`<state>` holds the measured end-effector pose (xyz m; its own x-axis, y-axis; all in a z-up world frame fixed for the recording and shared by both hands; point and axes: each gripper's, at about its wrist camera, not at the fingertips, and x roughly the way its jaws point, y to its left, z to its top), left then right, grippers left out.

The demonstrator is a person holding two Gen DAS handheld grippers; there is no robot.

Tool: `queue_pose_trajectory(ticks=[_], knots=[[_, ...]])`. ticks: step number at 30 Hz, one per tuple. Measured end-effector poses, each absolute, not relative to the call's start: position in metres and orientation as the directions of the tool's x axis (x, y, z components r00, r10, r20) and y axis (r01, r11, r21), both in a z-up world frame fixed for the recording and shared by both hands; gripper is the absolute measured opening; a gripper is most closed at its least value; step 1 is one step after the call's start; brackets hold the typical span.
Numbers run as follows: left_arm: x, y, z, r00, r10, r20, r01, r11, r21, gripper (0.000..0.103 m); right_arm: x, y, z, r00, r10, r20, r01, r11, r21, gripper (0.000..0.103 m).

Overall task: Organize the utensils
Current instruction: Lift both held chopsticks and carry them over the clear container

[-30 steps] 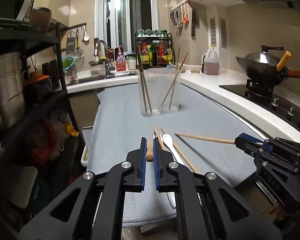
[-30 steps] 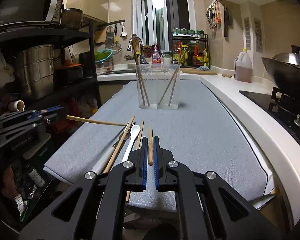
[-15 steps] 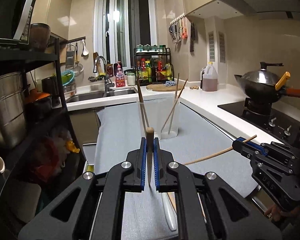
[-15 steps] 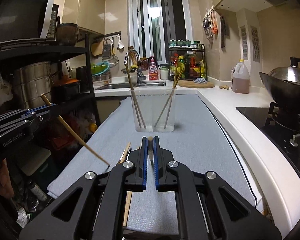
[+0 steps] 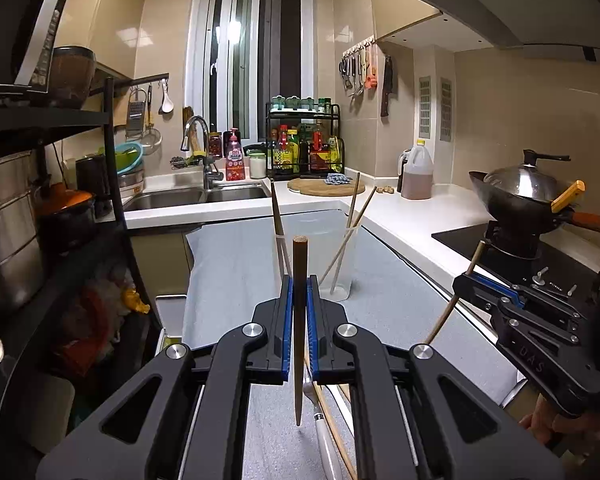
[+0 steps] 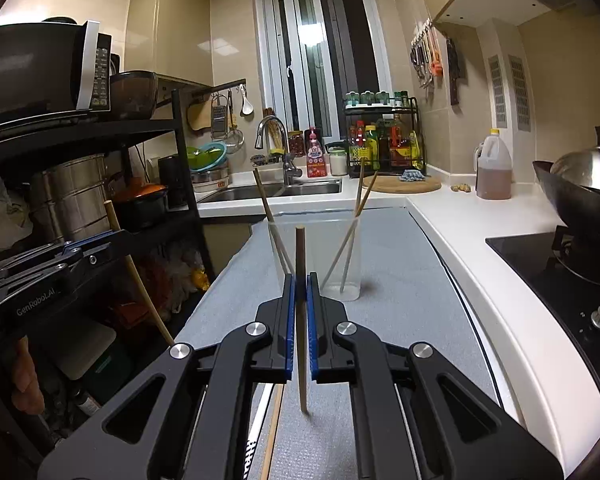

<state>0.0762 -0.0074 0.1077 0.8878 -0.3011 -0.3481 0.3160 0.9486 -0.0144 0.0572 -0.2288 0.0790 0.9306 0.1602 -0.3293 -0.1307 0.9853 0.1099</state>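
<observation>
Left gripper [image 5: 299, 296] clamps a dark wooden chopstick [image 5: 299, 320] | right gripper [image 6: 299, 296] clamps a pale one [image 6: 301, 320] | both now lifted upright off the grey counter mat [image 6: 400, 312], short of the clear plastic holder [image 6: 340, 256] | insertion next.

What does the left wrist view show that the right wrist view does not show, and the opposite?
Only the left wrist view shows the white-handled spoon lying on the mat, and the wok's yellow handle. Only the right wrist view shows the microwave on the black shelf. Both show the clear holder with chopsticks leaning inside, the sink, and a shut gripper holding one chopstick upright.
</observation>
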Motion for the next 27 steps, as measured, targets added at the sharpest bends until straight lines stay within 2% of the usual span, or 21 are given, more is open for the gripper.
queue_pose_trajectory(ticks=[17, 27], knots=[[0.114, -0.021, 0.159, 0.883, -0.319, -0.345, 0.342, 0.94, 0.007, 0.007, 0.096, -0.241, 0.146, 0.952, 0.156, -0.262, -0.135, 0.986, 0.097, 0.006], [0.161, -0.041, 0.21, 0.897, -0.349, -0.27, 0.366, 0.93, 0.015, 0.007, 0.144, -0.24, 0.2, 0.978, 0.137, -0.158, -0.128, 0.99, 0.063, 0.006]])
